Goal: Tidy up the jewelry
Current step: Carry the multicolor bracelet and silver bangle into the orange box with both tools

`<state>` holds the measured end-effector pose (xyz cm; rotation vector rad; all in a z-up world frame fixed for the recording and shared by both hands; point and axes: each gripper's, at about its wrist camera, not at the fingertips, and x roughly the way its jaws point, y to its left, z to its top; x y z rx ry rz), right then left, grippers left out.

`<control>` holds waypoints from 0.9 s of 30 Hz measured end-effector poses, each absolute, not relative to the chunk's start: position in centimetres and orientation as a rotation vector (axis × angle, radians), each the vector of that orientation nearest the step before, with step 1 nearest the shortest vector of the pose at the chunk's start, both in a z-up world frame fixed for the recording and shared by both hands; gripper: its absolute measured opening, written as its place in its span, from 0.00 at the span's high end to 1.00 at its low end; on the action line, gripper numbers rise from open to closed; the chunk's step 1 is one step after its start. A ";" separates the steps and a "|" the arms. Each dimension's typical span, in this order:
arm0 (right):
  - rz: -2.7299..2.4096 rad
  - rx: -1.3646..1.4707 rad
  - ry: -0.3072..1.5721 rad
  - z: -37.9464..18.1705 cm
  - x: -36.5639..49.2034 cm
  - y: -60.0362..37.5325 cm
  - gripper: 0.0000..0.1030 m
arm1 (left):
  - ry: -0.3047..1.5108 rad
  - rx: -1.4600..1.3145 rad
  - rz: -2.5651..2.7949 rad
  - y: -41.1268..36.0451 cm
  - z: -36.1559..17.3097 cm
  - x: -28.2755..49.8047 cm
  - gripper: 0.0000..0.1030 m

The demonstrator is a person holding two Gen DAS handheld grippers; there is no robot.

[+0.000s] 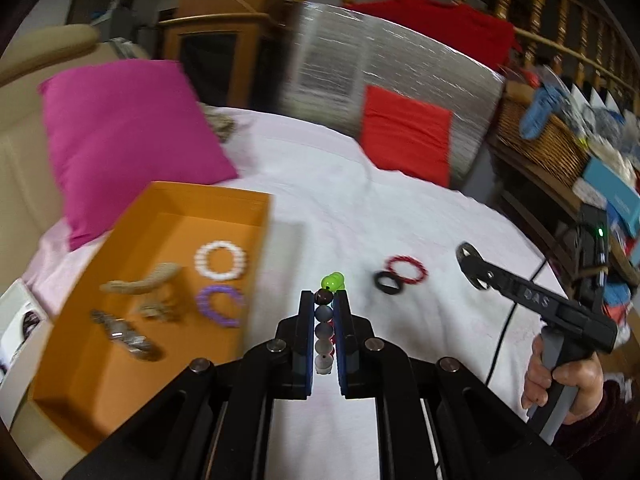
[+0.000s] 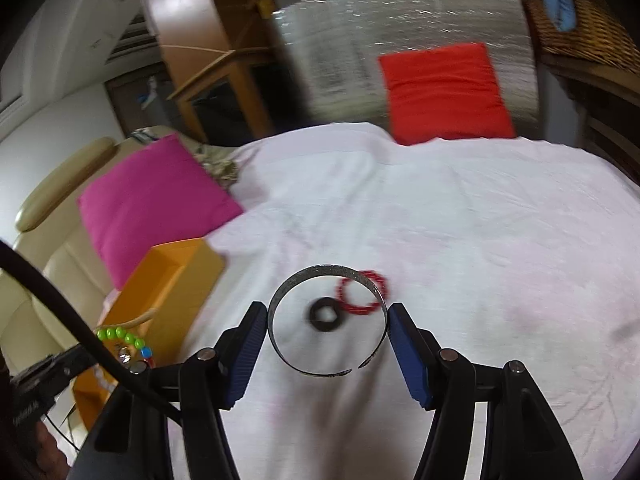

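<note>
The left claw [image 1: 325, 300] pinches a multicoloured beaded bracelet [image 1: 325, 332] at lower centre, beside the orange cardboard box [image 1: 80, 380]; beads could slip. The right claw [image 2: 327, 320], spread wide, barely braces a thin silver cuff bangle [image 2: 280, 292], which may spring free.

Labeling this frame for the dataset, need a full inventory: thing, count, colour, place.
Tray: 1, orange, left on the bed.
Bracelets in tray: white beaded, purple, silver bangle; beige pieces too blurred to count.
Red bracelet: 1, on the sheet.
Black ring: 1, beside the red one.
Beaded bracelet: 1, grey, dark and green beads, in left gripper.
Cuff bangle: 1, dark metal, in right gripper.
Pillows: pink, red.
Sheet: white.
Hand: 1, holds the right gripper.
</note>
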<state>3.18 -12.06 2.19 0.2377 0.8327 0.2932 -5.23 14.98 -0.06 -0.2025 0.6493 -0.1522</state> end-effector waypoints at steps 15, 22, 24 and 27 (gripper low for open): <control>0.594 0.121 0.834 2.1 -0.3 1.2 0.37 | 0.652 -0.208 0.102 25.3 -2.6 -9.0 0.91; 0.689 0.089 0.866 1.6 -1.1 6.4 0.37 | 0.694 -0.234 0.141 27.1 -4.7 -9.0 0.91; 0.716 0.070 0.876 1.4 -1.3 8.1 0.37 | 0.699 -0.231 0.151 27.3 -5.1 -8.9 0.91; 0.744 0.049 0.874 1.3 -1.3 9.9 0.37 | 0.706 -0.224 0.174 27.6 -5.4 -8.9 0.91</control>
